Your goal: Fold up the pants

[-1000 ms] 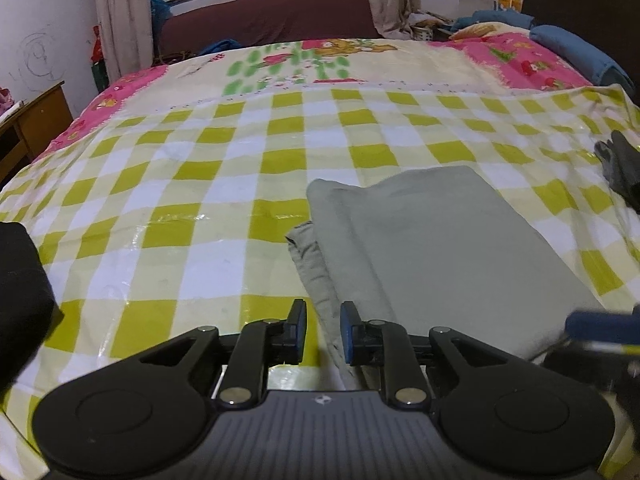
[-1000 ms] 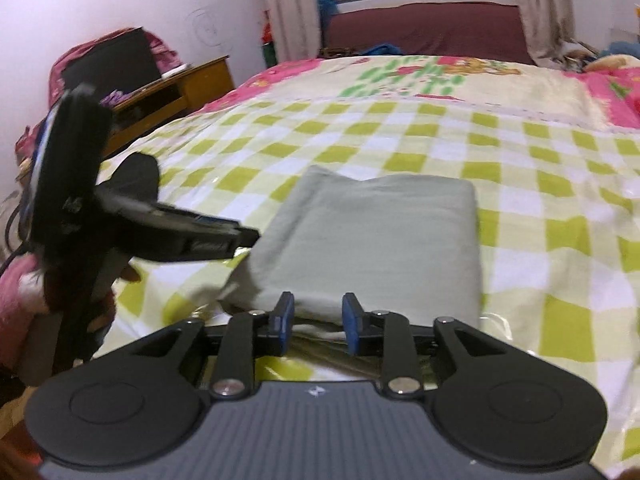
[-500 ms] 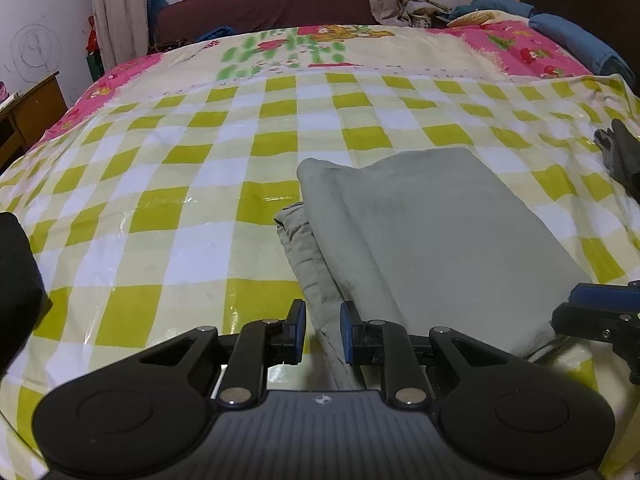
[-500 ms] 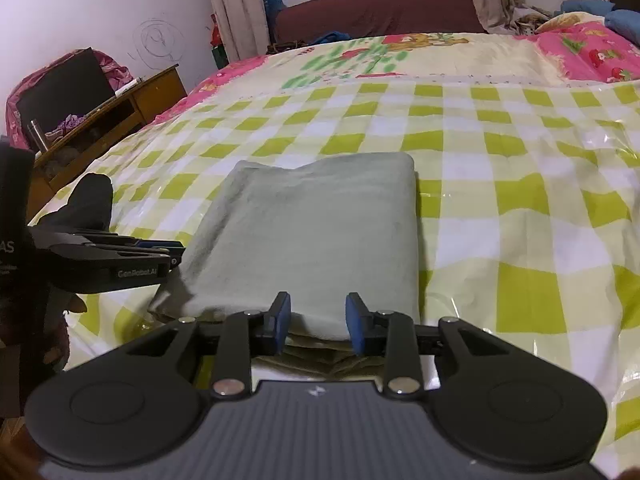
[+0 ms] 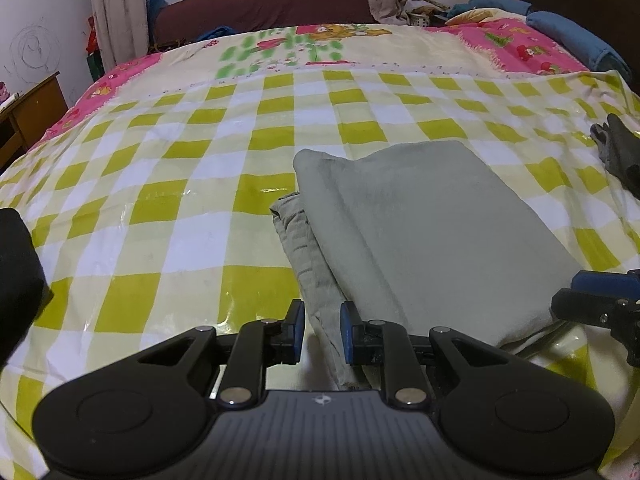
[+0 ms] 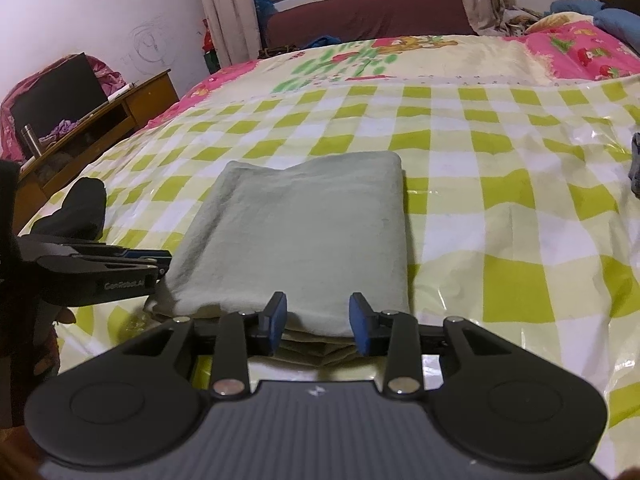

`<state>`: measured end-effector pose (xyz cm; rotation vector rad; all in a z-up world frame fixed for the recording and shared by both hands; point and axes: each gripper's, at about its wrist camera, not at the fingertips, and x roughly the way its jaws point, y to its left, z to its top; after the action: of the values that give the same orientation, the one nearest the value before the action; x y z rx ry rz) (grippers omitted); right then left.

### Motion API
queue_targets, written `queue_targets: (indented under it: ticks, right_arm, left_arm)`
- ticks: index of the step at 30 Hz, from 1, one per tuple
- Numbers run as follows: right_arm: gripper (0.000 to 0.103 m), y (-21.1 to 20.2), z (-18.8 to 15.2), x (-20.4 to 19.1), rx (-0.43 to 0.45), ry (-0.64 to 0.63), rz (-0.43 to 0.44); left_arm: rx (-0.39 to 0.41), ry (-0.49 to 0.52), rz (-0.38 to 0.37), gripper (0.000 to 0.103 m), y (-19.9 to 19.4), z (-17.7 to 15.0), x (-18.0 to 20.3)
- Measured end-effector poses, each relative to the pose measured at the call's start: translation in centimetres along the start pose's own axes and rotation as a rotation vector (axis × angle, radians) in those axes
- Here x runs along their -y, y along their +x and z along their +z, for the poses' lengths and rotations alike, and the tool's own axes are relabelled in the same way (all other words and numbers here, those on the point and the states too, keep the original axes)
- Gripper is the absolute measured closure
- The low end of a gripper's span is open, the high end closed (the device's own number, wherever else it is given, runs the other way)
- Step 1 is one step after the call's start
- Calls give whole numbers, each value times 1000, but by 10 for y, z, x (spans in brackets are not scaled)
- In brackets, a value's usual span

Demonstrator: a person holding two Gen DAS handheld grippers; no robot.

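The grey-green pants (image 5: 424, 232) lie folded into a thick rectangle on the yellow-checked plastic sheet (image 5: 160, 216) on the bed; they also show in the right wrist view (image 6: 304, 232). My left gripper (image 5: 322, 332) is open and empty at the near left corner of the stack, its fingers either side of the layered edge. My right gripper (image 6: 318, 322) is open and empty at the near edge of the stack. The left gripper also shows in the right wrist view (image 6: 132, 264), and the right gripper's fingers (image 5: 600, 296) show in the left wrist view.
A dark garment (image 5: 620, 152) lies at the sheet's right edge. A black cloth (image 5: 16, 272) is at the near left. A wooden desk (image 6: 92, 120) stands left of the bed. Blue bedding (image 5: 576, 40) and a headboard are at the far right.
Both grippers have opened a little wider. The right wrist view has swung so the pants sit centred ahead of it. The pants lie as before.
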<state>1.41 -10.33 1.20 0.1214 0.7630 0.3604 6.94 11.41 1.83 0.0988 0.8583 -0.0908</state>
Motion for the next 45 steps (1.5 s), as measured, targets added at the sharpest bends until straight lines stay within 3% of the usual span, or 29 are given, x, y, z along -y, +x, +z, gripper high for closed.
queue_targets:
  ticks: [13, 16, 21, 29, 33, 37, 40, 42, 45]
  right_arm:
    - [63, 7, 10, 24, 31, 61, -16]
    - [61, 6, 15, 34, 49, 88, -22]
    - [58, 17, 20, 51, 42, 129, -40]
    - [57, 36, 22, 64, 13, 181, 30]
    - [57, 47, 24, 62, 0, 187, 56]
    - [55, 51, 23, 61, -10, 183, 65]
    - [55, 55, 20, 63, -24, 204, 90]
    - [54, 57, 18, 62, -29, 200, 100]
    - [52, 60, 16, 60, -32, 194, 113]
  left_arm:
    - [16, -40, -36, 61, -3, 1, -10]
    - [41, -50, -57, 54, -7, 6, -11]
    - [16, -35, -35, 51, 8, 10, -9]
    - [77, -145, -92, 46, -15, 20, -35]
    - [87, -120, -137, 42, -11, 27, -20]
    - [65, -80, -158, 38, -1, 25, -6]
    - [30, -66, -124, 37, 14, 19, -5]
    - [-6, -93, -104, 37, 24, 13, -11]
    - [-25, -142, -112, 28, 32, 6, -20]
